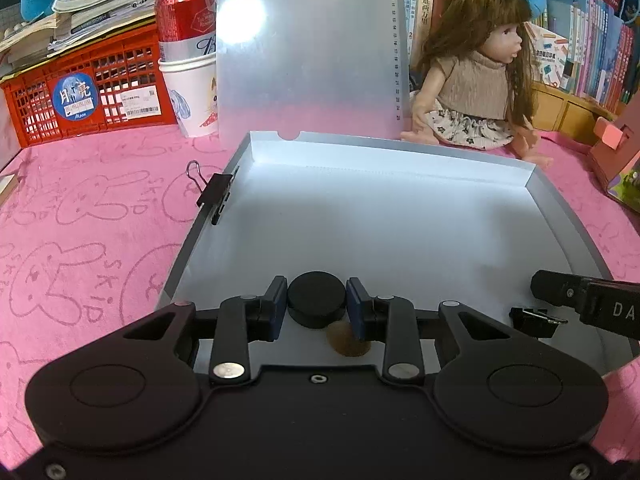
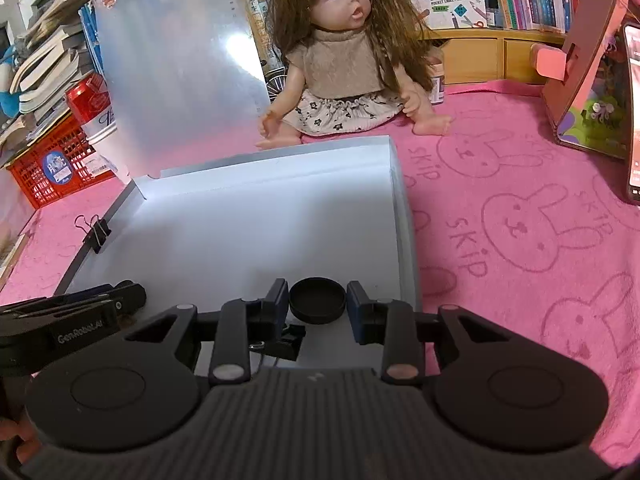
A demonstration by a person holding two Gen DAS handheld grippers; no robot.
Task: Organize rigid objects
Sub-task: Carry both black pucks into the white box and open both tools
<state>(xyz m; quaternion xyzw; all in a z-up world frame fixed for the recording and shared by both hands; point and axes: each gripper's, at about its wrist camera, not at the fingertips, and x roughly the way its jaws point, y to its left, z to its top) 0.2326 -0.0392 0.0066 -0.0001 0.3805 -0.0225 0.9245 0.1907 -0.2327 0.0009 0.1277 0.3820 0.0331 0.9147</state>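
Observation:
In the left wrist view my left gripper point(image 1: 317, 304) is shut on a thick black round puck point(image 1: 316, 296), held low over the near floor of a shallow white box point(image 1: 560, 204). A brown disc point(image 1: 348, 345) lies just under it. Seen from the right wrist, my right gripper point(image 2: 317, 305) stands over the same box point(image 2: 404, 208), and a flat black round lid point(image 2: 317, 300) rests on the floor between its pads with a thin gap at the right pad. Its jaws are open. The right gripper's fingertip point(image 1: 560, 290) enters the left view at the right edge.
One black binder clip point(image 1: 216, 196) grips the box's left wall; another point(image 1: 536, 320) lies inside by the right gripper. The box's translucent cover point(image 1: 308, 48) stands upright behind. A doll point(image 1: 476, 76), a paper cup holding a red can point(image 1: 184, 16), a red crate point(image 1: 84, 92) and a pink cardboard stand point(image 2: 588, 60) surround it.

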